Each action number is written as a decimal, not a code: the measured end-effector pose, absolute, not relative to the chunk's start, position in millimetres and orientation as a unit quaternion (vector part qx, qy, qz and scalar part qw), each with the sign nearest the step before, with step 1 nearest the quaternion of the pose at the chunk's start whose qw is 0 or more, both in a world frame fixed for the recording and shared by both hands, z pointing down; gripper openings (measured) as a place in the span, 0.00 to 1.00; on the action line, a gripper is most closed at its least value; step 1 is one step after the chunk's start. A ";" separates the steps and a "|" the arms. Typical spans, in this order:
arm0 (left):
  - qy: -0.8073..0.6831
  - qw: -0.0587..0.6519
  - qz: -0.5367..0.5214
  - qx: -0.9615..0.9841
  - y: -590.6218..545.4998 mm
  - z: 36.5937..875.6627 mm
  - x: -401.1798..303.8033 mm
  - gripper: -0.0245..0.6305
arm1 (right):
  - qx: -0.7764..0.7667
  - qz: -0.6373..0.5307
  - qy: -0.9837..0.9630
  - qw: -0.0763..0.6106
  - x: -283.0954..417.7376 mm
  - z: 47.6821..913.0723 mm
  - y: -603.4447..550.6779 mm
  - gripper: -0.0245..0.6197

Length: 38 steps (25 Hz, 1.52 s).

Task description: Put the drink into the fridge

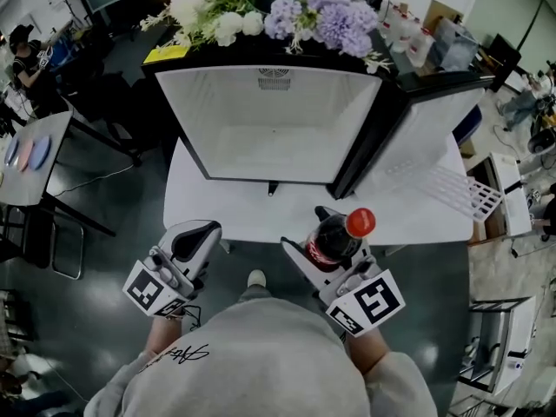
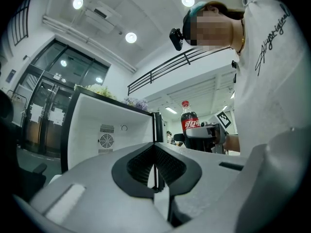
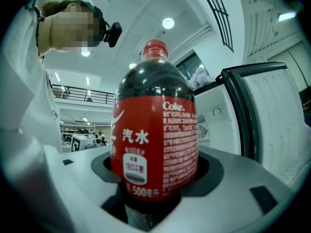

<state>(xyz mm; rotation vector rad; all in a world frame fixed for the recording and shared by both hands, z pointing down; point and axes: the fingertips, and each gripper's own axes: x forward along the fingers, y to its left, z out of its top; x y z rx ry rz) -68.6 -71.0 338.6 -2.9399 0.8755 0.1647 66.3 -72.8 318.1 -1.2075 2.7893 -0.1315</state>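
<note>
— Found the drink (image 1: 334, 237) where?
— Outside the fridge (image 1: 278, 120), in front of its open mouth, toward the door side. Stood upright in the right claw (image 1: 317, 237), clamped around the lower body below the red label.
— Saw all of it?
— No. From the head view, made out only the red cap (image 1: 360, 222) and the dark shoulder, with the rest behind the claw. In the right gripper view, saw the drink (image 3: 155, 144) fill the middle, but could not see its base down between the jaws of the right claw (image 3: 155, 191). Could not read the small print on the label.
— And the left claw (image 1: 200, 231)?
— Hung in front of the fridge as well, toward the side away from the door, apart from the drink. In its own view, showed the left claw (image 2: 155, 171) with pads pressed together to a thin slit, gripping nothing.
— Looked at the fridge itself?
— Stood open on the white counter (image 1: 217, 211), with the door (image 1: 426, 137) swung out from its right side. Could not see its top under the flowers (image 1: 287, 11). Could not follow the far edge of the door (image 3: 274, 120) past the frame in the right gripper view.
</note>
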 end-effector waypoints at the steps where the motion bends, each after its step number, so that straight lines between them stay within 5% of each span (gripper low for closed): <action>1: 0.282 0.034 0.053 -0.957 -76.4 338.8 -69.8 0.04 | -0.398 -0.045 0.915 0.050 65.0 318.3 -78.0 0.51; 38: 0.187 0.028 0.038 -0.981 -165.8 348.0 -91.4 0.04 | -0.481 -0.049 0.872 0.079 48.5 334.6 -154.7 0.51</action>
